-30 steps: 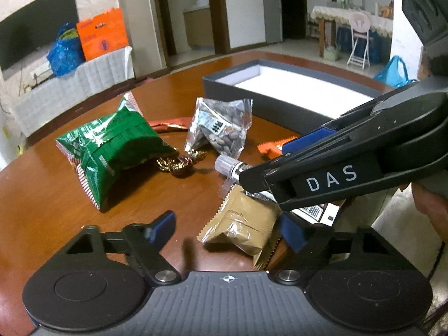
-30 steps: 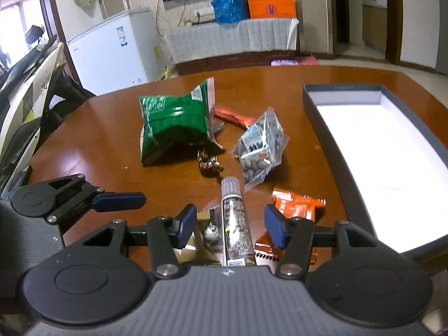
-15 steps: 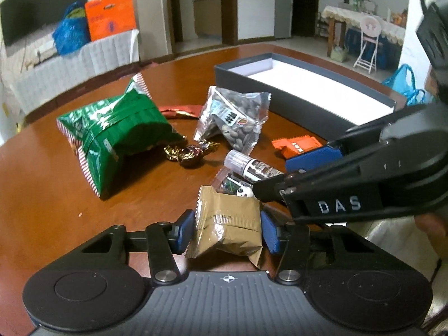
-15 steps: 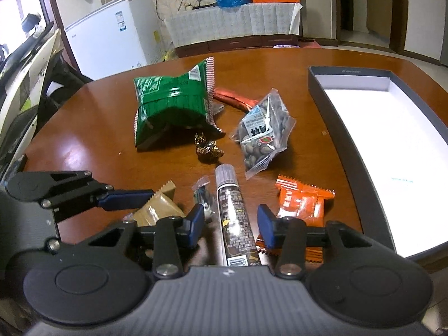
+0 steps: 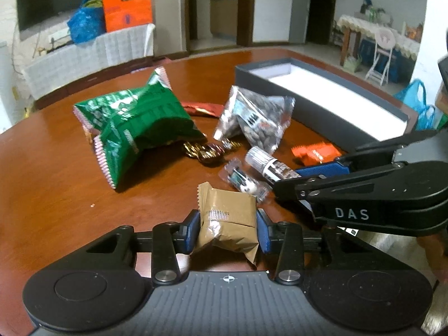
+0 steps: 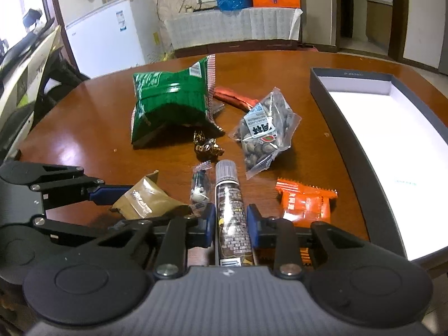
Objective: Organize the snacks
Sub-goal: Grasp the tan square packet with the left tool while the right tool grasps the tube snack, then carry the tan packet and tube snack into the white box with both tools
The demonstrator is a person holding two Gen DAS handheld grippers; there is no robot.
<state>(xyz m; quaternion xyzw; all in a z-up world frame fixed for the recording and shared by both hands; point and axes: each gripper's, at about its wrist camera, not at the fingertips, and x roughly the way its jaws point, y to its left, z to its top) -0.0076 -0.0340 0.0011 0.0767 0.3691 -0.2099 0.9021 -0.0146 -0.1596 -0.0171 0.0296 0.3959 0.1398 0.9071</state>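
My left gripper point(image 5: 228, 228) is shut on a tan snack packet point(image 5: 227, 218), which also shows in the right wrist view point(image 6: 145, 198). My right gripper point(image 6: 231, 225) is shut on a dark snack tube point(image 6: 231, 212) with a silver cap, seen in the left wrist view point(image 5: 270, 165). A green chip bag point(image 5: 131, 120), a clear bag of nuts point(image 5: 254, 119), an orange packet point(image 6: 306, 201), a red wrapper point(image 6: 233, 98), gold-wrapped candies point(image 6: 207, 145) and a small clear candy packet point(image 6: 200, 186) lie on the brown table point(image 5: 50, 173).
A grey open box with a white floor point(image 6: 392, 140) sits at the table's right, also in the left wrist view point(image 5: 322, 98). A white fridge point(image 6: 106, 36) and a covered sideboard with bags point(image 6: 238, 25) stand beyond the table.
My left gripper closed from wide open onto the tan packet. My right gripper closed its fingers onto the snack tube.
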